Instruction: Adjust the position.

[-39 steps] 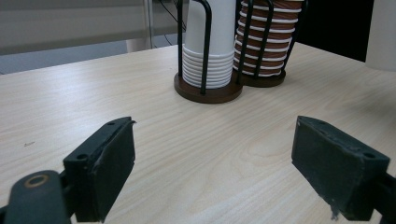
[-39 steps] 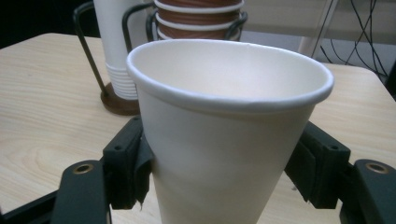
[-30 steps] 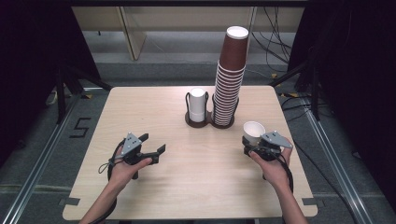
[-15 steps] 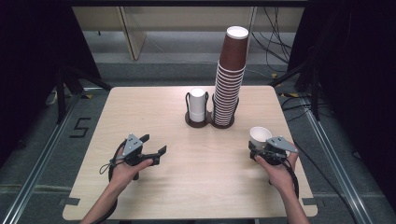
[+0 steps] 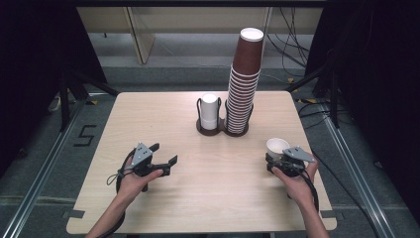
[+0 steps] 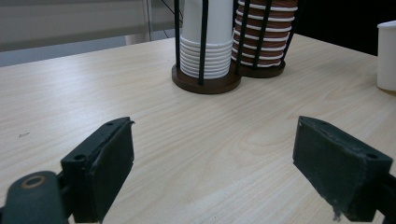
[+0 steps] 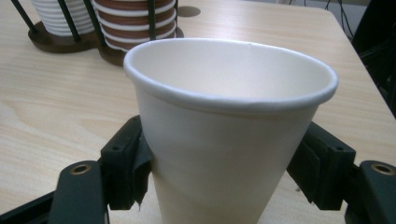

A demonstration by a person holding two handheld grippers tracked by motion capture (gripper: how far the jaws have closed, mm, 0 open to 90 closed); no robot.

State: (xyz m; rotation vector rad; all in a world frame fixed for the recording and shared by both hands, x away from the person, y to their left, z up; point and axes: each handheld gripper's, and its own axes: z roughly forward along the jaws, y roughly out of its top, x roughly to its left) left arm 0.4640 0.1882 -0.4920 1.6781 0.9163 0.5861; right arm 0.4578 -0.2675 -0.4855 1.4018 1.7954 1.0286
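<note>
I am setting the white paper cup [image 7: 229, 135] upright on the pale wooden tabletop [image 5: 223, 183], my right hand-held gripper [image 5: 283, 161] having just been easing its jaws apart around it, so next I must release fully and back away; my left hand-held gripper [image 5: 161, 154] sits wide open, empty.

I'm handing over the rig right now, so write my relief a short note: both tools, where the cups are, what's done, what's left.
Right tool: its jaws have just been opening around a white cup, upright at the table's right side; the left pad looks in contact, the right one I cannot judge.
Left tool: open, nothing between its jaws, near the left front.
Holder at the back: short white stack, tall brown stack.
Done: one white cup brought to the table.
Left: probably let go and back away.
</note>
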